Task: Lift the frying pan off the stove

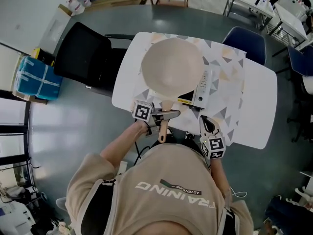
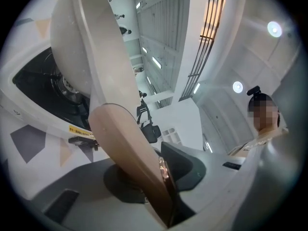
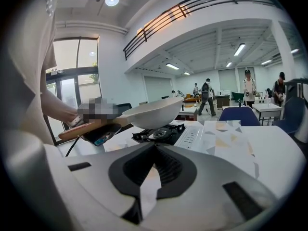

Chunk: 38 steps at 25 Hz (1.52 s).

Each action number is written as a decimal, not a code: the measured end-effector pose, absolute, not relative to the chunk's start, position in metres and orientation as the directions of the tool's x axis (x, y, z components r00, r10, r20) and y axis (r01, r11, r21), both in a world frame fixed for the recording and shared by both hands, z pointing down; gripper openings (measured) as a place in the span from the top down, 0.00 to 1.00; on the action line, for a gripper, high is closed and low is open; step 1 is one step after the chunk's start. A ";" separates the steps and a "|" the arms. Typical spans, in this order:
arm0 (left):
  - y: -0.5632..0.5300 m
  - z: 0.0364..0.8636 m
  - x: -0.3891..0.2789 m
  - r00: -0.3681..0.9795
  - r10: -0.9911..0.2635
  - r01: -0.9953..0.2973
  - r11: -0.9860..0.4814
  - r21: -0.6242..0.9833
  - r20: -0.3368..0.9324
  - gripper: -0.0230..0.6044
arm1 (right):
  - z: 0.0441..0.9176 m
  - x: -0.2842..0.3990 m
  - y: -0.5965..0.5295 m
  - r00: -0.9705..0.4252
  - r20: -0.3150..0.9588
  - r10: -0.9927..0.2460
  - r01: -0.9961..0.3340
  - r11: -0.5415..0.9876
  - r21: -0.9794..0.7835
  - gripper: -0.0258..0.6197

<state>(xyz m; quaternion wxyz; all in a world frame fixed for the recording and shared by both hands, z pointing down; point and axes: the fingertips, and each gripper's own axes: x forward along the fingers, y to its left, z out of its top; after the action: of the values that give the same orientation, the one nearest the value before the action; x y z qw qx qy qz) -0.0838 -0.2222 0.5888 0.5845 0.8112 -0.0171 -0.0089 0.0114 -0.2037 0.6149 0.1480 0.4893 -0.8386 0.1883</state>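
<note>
My left fingers (image 1: 172, 113) clamp the frying pan (image 1: 171, 67) by its handle (image 1: 164, 129), clear above the stove (image 3: 161, 134). My right fingers (image 1: 203, 123) sit pressed together, empty.

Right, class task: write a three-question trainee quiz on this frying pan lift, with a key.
1. True or false: the frying pan rests on the stove.
2. The left gripper grips the pan by its: A rim; B handle; C underside.
3. What does the right gripper hold?
Key: 1 false, it hangs clear above the stove; 2 B; 3 nothing.
</note>
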 end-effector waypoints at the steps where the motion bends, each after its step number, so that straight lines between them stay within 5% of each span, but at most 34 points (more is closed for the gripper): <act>1: -0.220 0.587 -0.085 0.999 -0.040 -0.019 -0.310 0.951 0.007 0.78 | 0.613 0.012 -0.204 -0.480 0.430 -0.765 -0.875 0.453 -0.171 0.95; 38: -0.200 0.539 -0.071 0.999 -0.046 0.007 -0.330 0.944 -0.023 0.78 | 0.596 0.023 -0.211 -0.538 0.371 -0.757 -0.843 0.497 -0.208 0.95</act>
<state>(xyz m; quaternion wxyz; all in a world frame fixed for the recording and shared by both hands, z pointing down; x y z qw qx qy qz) -0.0707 -0.2003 0.5385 0.5785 0.8153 -0.0118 -0.0228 0.0231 -0.2107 0.5961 0.1159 0.4665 -0.8572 0.1847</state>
